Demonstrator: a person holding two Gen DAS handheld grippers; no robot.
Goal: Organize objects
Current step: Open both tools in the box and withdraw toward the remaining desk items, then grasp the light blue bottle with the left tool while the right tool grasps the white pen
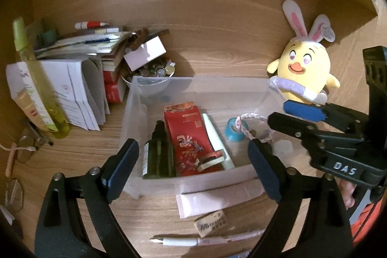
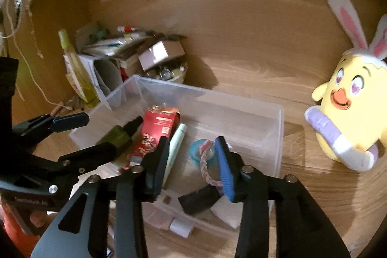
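Bin (image 1: 135, 113) of clear plastic on table (image 1: 92, 144), holding green bottle (image 1: 158, 151), red packet (image 1: 188, 137), pale tube (image 1: 214, 137), blue tape roll (image 1: 229, 134) and braided pink-white cord (image 2: 208, 161).

Left gripper (image 1: 192, 161): jaws wide apart, nothing between, poised over near wall of bin. Right gripper (image 2: 192, 149): jaws partly apart above right half of bin. Cord in the gap, close against blue pad (image 2: 225, 168) but not pinched, resting inside bin.

Outside bin and judged next to go in: white tube (image 1: 217, 200), flat on table, touching or just beside near wall; cannot tell which. In left wrist view, below and slightly right of the gap between left jaws, nearer the camera than their tips. Long axis left to right, roughly parallel to near wall, so along the line of jaw opening rather than across it. Probably calls for drawing back, then rolling the wrist or taking it near one end. Left hand nearer; right gripper beyond the wall, over bin interior.

Look of white tube: soft squeeze type, pinkish white, wider flat end toward left, right end hidden behind a jaw. Faint print, too blurred to read. Likely to yield under pads.

Nearer the camera: small tan block (image 1: 210, 224) with handwritten label, and white cable (image 1: 205, 239).
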